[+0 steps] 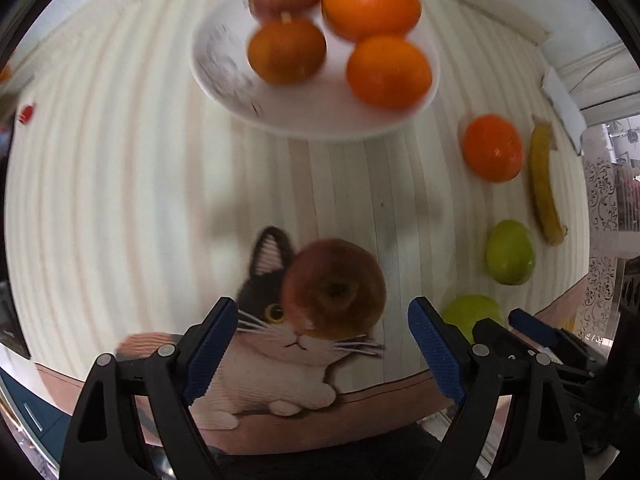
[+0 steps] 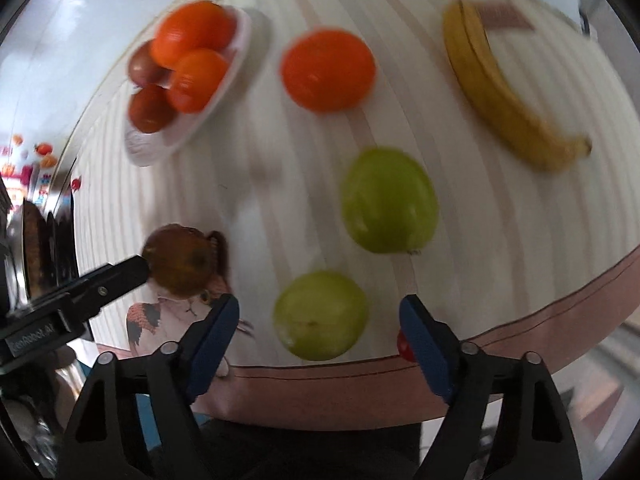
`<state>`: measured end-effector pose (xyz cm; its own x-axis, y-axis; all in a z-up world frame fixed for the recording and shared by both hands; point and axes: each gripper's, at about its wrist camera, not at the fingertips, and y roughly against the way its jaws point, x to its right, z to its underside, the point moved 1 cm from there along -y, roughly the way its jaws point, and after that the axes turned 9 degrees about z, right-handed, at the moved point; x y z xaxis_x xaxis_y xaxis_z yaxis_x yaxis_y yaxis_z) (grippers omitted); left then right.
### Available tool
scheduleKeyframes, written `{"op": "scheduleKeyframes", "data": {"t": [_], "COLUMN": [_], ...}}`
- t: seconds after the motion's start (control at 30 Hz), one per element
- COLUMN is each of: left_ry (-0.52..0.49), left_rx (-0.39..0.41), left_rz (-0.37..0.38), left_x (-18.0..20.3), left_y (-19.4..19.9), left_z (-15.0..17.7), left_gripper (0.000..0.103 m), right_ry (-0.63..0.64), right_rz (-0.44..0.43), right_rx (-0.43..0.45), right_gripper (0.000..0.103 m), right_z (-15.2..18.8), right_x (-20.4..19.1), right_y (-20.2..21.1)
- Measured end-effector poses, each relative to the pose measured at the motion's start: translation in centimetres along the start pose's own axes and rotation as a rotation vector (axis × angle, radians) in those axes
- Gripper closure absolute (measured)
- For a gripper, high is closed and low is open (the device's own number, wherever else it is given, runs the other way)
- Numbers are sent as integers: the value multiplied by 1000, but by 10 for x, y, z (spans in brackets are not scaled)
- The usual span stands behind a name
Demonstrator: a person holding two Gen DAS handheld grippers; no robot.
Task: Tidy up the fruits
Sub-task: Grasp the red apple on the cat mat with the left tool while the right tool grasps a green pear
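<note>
On the cream striped counter (image 1: 120, 200) sits a white oval plate (image 1: 224, 80) carrying four fruits: two round oranges (image 1: 372, 4) and two reddish-brown apples (image 1: 286, 54), packed close together at one end of the plate. Loose on the counter lie five more pieces. One bright orange (image 2: 328, 70) rests between the plate and a single yellow curved banana (image 2: 504, 96), which lies alone toward the far edge. Two green apples lie nearer the front edge: the larger green apple (image 2: 388, 200) well clear of the banana, the smaller green apple (image 2: 320, 316) just below it, close to the pink border of the cloth. The fifth is a third reddish-brown apple (image 1: 334, 288), lying on the printed black-and-white cat picture (image 1: 276, 344), stem dimple up.

The left tool (image 1: 324, 356) hangs over that brown apple with its blue-padded fingers (image 1: 212, 344) spread wide on either side, touching nothing; the apple is beyond the tips, not between the pads. The right tool (image 2: 320, 348) hovers over the smaller green apple, also released, its blue pads apart and clear of the fruit, which shows in the gap between them. From the right view the left tool's black finger reaches in beside the brown apple; whether it touches the skin I cannot tell through the blur
</note>
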<state>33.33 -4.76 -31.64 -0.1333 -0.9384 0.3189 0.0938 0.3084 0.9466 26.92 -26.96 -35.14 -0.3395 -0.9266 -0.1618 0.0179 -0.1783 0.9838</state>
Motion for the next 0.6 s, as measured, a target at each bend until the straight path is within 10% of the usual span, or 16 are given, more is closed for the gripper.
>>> {"op": "scheduleKeyframes", "data": {"t": [0.6], "left_ry": [4], "left_rx": [-40], "left_rz": [-30], "left_x": [3], "left_y": [-31], "left_z": [-5], "left_gripper": [39], "right_ry": [62], "right_rz": [14], "right_rx": [-28], "right_gripper": [43], "right_z": [7], "right_x": [-14], "right_y": [-34]}}
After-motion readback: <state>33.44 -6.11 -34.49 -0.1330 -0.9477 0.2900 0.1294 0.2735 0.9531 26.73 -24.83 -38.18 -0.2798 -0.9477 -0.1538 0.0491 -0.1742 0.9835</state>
